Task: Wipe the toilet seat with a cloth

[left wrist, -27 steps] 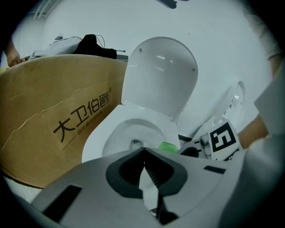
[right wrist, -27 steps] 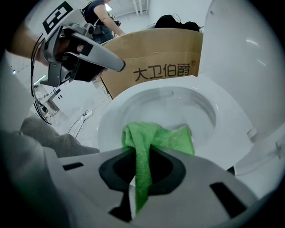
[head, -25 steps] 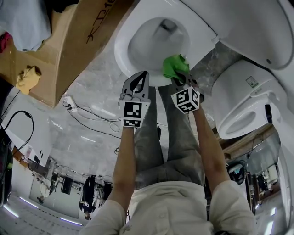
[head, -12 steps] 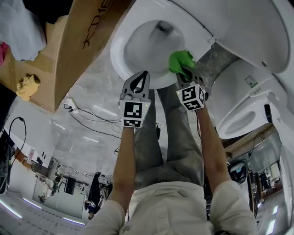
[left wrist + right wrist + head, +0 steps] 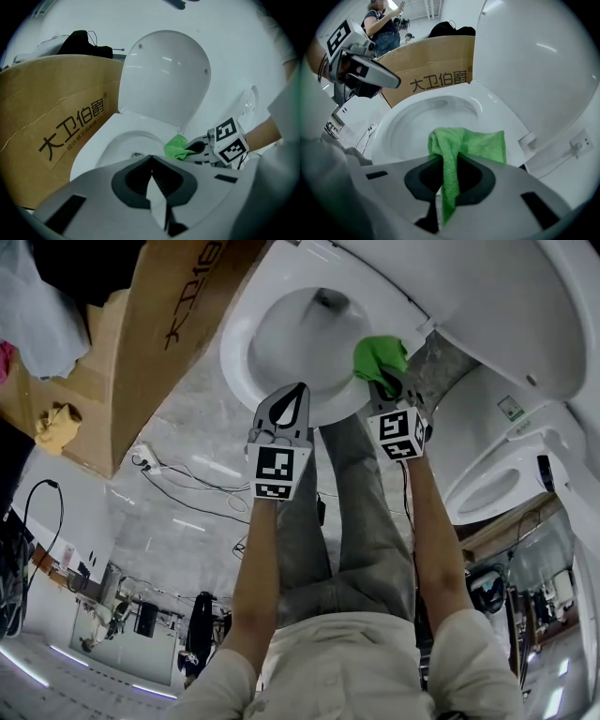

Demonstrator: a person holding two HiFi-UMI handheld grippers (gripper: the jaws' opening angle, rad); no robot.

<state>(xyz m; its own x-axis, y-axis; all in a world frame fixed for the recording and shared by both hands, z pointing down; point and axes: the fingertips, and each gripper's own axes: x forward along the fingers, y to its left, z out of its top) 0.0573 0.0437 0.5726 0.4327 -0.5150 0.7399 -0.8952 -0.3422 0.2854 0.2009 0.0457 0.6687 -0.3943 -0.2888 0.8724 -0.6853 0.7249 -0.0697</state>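
In the head view the green cloth (image 5: 379,354) lies on the right rim of the toilet seat (image 5: 239,334), just ahead of the right gripper (image 5: 389,395); the left gripper (image 5: 281,409) hangs over the front rim. The left gripper view shows its jaws closed together, empty. In the right gripper view the jaws pinch the cloth, whose long fold runs along them, with its spread end pointing toward the raised lid (image 5: 534,61).

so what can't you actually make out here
Cloth-to-seat contact: in the right gripper view the green cloth drapes over the toilet seat and hides what is under it; in the head view the right claw covers that spot.
The lid: cut off by the right gripper view's edge.
The label on the second toilet: too small to read in the head view.
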